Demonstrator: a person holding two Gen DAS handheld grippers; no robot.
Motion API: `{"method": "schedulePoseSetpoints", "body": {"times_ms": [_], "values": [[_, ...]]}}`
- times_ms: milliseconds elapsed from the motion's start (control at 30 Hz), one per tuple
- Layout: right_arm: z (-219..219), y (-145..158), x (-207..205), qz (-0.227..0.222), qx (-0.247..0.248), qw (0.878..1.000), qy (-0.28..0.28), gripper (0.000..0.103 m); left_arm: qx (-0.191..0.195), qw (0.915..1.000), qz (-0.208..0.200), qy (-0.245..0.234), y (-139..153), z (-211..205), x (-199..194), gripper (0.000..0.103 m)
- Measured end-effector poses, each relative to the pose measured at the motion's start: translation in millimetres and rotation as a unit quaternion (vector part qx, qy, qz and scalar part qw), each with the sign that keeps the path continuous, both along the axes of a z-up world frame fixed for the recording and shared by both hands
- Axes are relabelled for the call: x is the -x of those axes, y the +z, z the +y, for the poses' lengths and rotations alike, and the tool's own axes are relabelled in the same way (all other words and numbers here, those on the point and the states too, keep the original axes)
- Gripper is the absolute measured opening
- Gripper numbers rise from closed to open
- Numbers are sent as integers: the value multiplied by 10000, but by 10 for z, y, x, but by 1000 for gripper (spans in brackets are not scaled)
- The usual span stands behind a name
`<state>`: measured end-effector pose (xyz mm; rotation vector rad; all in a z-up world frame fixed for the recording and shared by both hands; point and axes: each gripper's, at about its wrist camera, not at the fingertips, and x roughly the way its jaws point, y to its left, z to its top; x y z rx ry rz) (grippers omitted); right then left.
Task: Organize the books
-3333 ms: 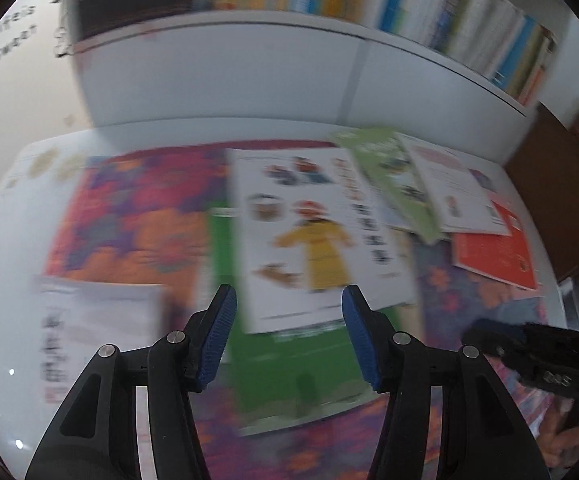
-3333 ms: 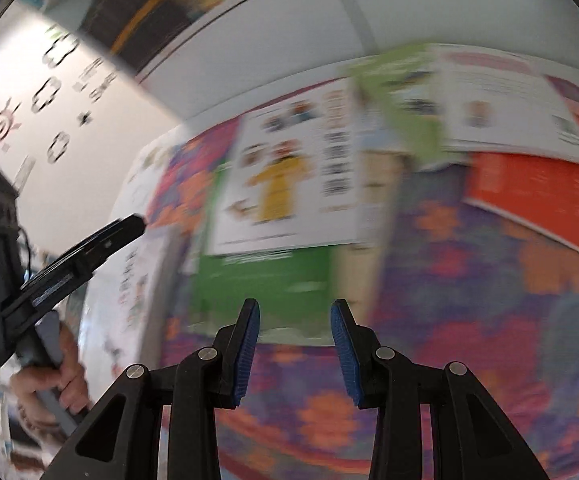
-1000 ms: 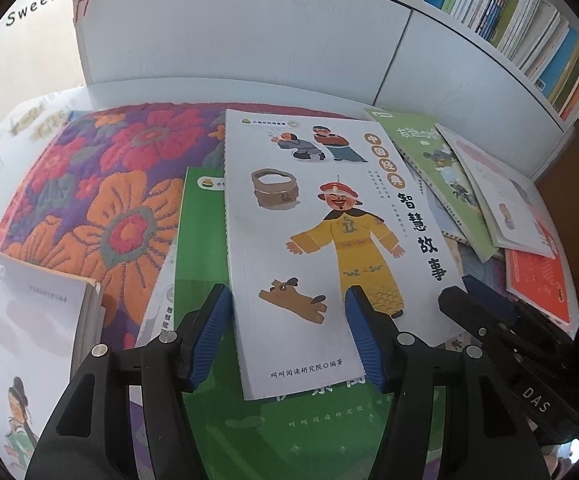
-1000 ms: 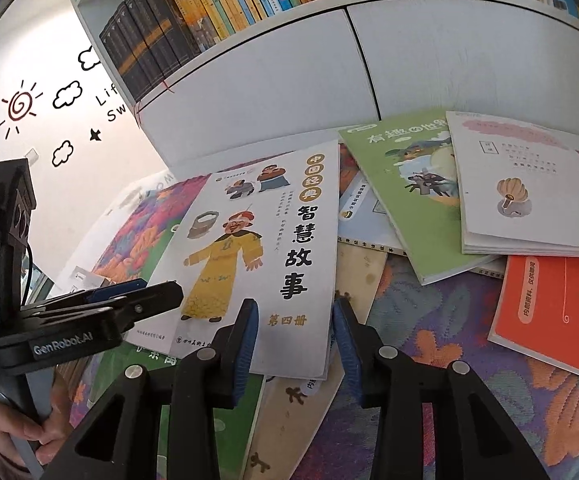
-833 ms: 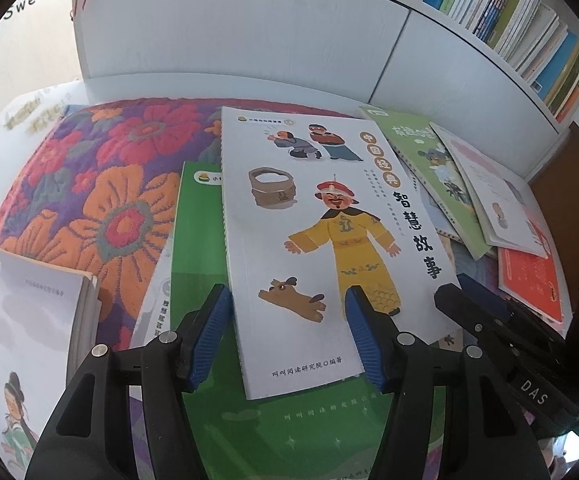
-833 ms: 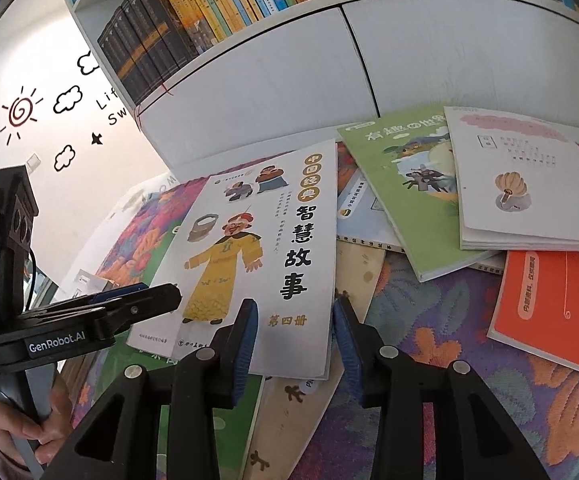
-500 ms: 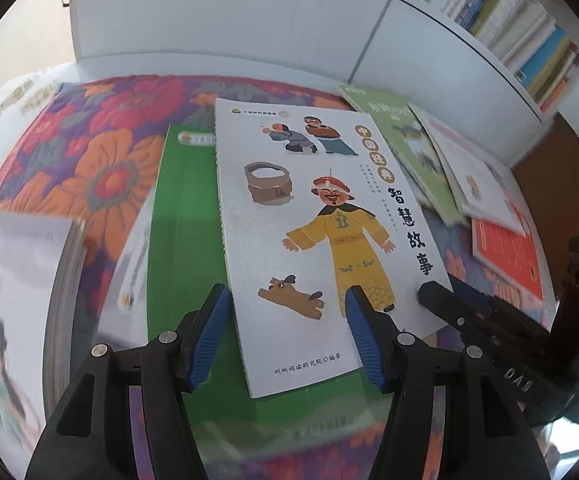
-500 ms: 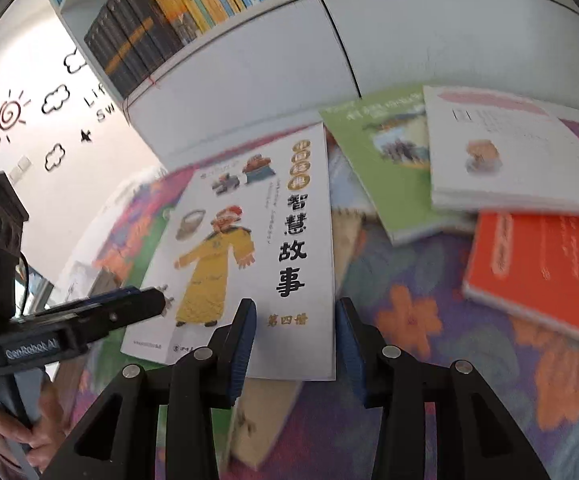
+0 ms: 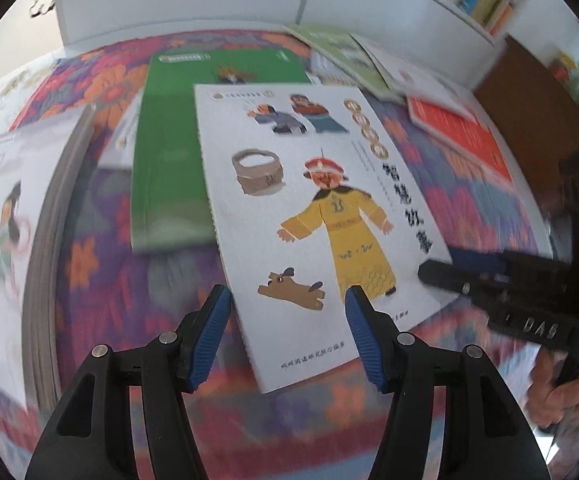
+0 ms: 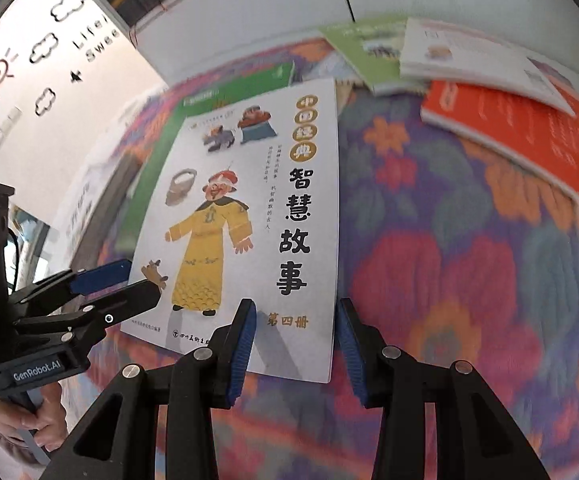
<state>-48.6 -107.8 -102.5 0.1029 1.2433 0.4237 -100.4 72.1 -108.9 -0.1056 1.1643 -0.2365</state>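
Note:
A white picture book [image 9: 321, 208] [image 10: 249, 208] with a yellow-robed figure on its cover lies on the flowered cloth [image 10: 449, 260]. Its far end overlaps a green book [image 9: 169, 160] [image 10: 153, 160]. My left gripper [image 9: 287, 320] [image 10: 121, 284] straddles the white book's near left edge, with one finger over the cover beside the dog drawing and the other off the book. My right gripper [image 10: 295, 332] [image 9: 437, 272] straddles the near right edge the same way. Both stand open and pinch nothing. Whether the fingertips press on the cover cannot be told.
A thick white book stack [image 9: 1, 220] lies at the left. A red book [image 10: 529, 140], a light green one [image 10: 369, 52] and a white one [image 10: 469, 56] lie overlapped at the far right. A white cabinet [image 10: 269, 8] with shelved books closes off the back. A hand [image 10: 29, 420] holds each gripper.
Both grippers moved toward the near side, and the white book came with them, sliding most of the way off the green book. The jaws kept their gaps.

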Motion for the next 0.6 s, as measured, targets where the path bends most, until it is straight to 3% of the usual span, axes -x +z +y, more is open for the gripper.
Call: {"method": "schedulePoseSetpoints", "body": {"times_ms": [433, 600], "values": [[142, 35, 1063, 170, 696, 9972, 224, 41, 87, 9999, -86, -74, -3, 38, 1040, 56], [192, 27, 1310, 221, 738, 9962, 409, 41, 169, 9996, -110, -174, -96, 102, 1155, 56]]}}
